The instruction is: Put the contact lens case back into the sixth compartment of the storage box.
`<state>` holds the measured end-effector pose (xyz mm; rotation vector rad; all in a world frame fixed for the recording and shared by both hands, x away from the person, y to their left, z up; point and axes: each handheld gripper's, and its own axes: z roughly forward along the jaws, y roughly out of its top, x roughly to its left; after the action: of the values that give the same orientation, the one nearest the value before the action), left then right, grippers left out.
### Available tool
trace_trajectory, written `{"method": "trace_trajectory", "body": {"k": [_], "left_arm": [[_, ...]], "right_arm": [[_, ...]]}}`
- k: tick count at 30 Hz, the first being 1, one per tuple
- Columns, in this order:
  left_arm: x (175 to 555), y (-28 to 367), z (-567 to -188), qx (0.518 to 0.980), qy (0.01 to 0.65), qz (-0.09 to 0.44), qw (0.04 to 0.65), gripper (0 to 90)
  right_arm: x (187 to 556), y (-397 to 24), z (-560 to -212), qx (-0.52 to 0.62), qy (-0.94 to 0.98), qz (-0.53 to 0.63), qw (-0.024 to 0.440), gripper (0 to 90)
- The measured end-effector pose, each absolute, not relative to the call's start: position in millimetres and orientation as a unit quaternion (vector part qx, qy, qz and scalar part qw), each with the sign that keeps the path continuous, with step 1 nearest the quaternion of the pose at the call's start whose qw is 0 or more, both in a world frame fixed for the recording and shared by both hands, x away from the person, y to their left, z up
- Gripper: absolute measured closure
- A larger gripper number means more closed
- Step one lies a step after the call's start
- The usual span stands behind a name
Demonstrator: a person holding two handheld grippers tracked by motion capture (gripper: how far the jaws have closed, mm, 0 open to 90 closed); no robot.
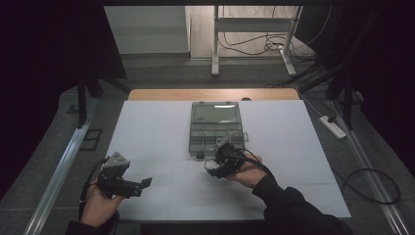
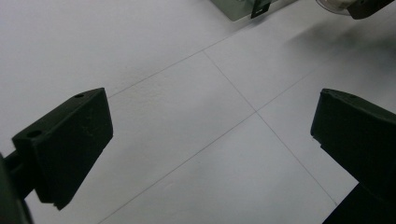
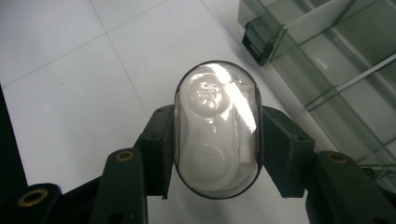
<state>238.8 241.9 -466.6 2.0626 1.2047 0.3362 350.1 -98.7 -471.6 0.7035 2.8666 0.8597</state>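
Already my right gripper held the one clear oval case across its short sides, its long axis running out along the jaws, and the open compartment box lay just ahead, far nearer this hand than the other. My left gripper hung wide and empty over the white table, well apart.

The white, grid-lined tabletop is seen from above and behind in the high view, looking forward and down, fairly far off. In the left gripper view it's skimmed low and close, with a corner of the clear grey plastic compartment box caught at top. That same box is shared by the right gripper view, shot really close, angled down.
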Motion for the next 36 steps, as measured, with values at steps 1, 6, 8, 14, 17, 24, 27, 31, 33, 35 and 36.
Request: {"method": "trace_trajectory", "body": {"k": [1,6,8,14,17,24,27,31,33,35,36], "left_arm": [[238.8,241.9,-466.6,0.799,0.467,0.13,0.357,0.0],[238.8,241.9,-466.6,0.799,0.466,0.13,0.357,0.0],[238.7,241.9,-466.5,0.799,0.466,0.13,0.357,0.0],[238.8,242.0,-466.6,0.799,0.466,0.13,0.357,0.0],[238.8,242.0,-466.6,0.799,0.466,0.129,0.357,0.0],[238.9,242.1,-466.6,0.799,0.466,0.129,0.357,0.0],[238.9,242.1,-466.7,0.799,0.466,0.129,0.357,0.0],[238.9,242.2,-466.7,0.799,0.466,0.129,0.357,0.0],[238.9,242.2,-466.7,0.799,0.466,0.129,0.357,0.0],[238.9,242.3,-466.7,0.799,0.466,0.129,0.357,0.0],[239.0,242.3,-466.7,0.799,0.466,0.129,0.357,0.0]], "right_arm": [[350.6,-98.7,-471.2,0.23,0.931,0.281,0.034,48.8],[355.4,-98.7,-468.0,0.242,0.927,0.285,0.038,48.9],[357.4,-98.6,-466.9,0.247,0.925,0.287,0.041,48.8],[364.6,-98.0,-465.3,0.255,0.921,0.292,0.048,48.8],[367.9,-97.5,-465.2,0.257,0.919,0.293,0.052,48.8],[377.1,-95.8,-465.2,0.267,0.914,0.298,0.059,48.8],[381.2,-94.7,-464.8,0.273,0.912,0.302,0.061,48.8],[386.6,-91.6,-465.5,0.278,0.909,0.304,0.065,48.8],[388.9,-90.3,-466.0,0.279,0.908,0.305,0.067,48.8],[391.5,-89.1,-466.7,0.28,0.907,0.306,0.07,48.8],[392.5,-88.5,-466.8,0.284,0.906,0.306,0.071,48.8]]}}
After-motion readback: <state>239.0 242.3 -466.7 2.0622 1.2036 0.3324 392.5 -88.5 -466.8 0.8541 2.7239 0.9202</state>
